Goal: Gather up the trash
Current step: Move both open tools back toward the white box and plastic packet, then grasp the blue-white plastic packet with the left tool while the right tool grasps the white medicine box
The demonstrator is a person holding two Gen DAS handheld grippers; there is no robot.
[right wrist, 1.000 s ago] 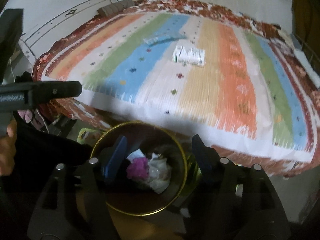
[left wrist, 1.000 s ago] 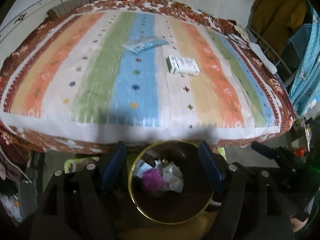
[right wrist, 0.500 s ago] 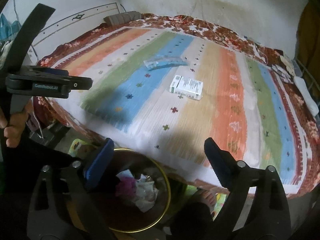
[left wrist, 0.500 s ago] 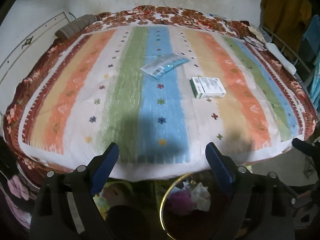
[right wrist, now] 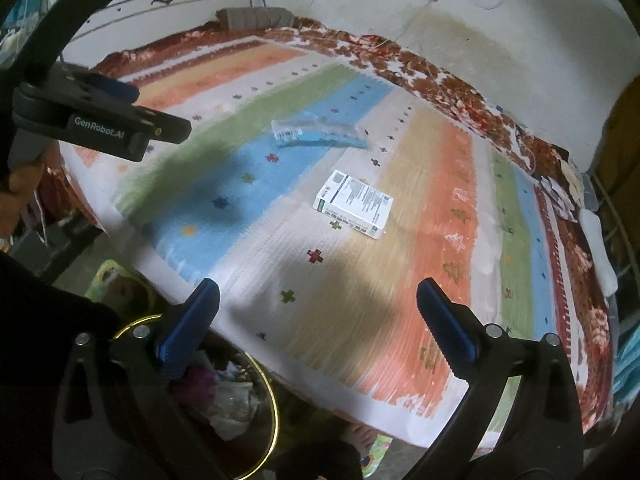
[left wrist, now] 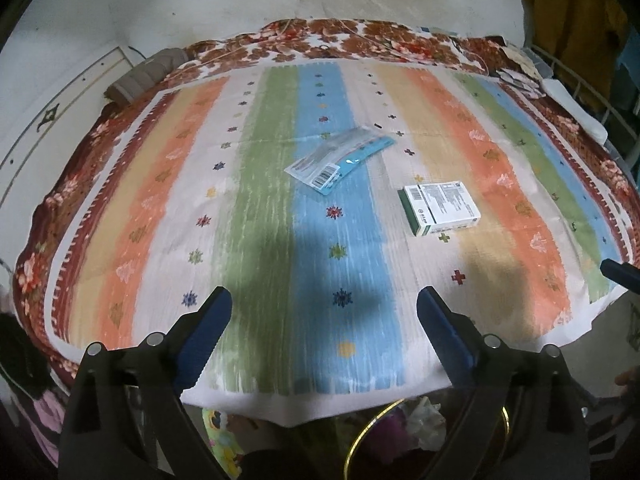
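Observation:
A white and green carton [left wrist: 440, 209] lies on the striped bedspread [left wrist: 256, 208], right of centre; it also shows in the right wrist view [right wrist: 354, 203]. A clear and blue plastic wrapper [left wrist: 340, 156] with a barcode lies farther back on the blue stripe, also seen in the right wrist view [right wrist: 318, 134]. My left gripper [left wrist: 324, 320] is open and empty above the bed's near edge. My right gripper [right wrist: 318, 316] is open and empty, short of the carton. A gold-rimmed bin [right wrist: 264, 392] holding crumpled trash stands on the floor below the bed edge, also in the left wrist view [left wrist: 372, 428].
A grey rolled cloth [right wrist: 256, 18] lies at the bed's far left corner. White walls stand behind the bed. A metal rack with hanging clothes [left wrist: 576, 20] stands to the right. The left gripper's body [right wrist: 100, 120] shows at left in the right wrist view.
Both grippers have risen from over the bin and moved forward over the bed edge. The bin has dropped to the bottom of both views. The carton and wrapper look nearer.

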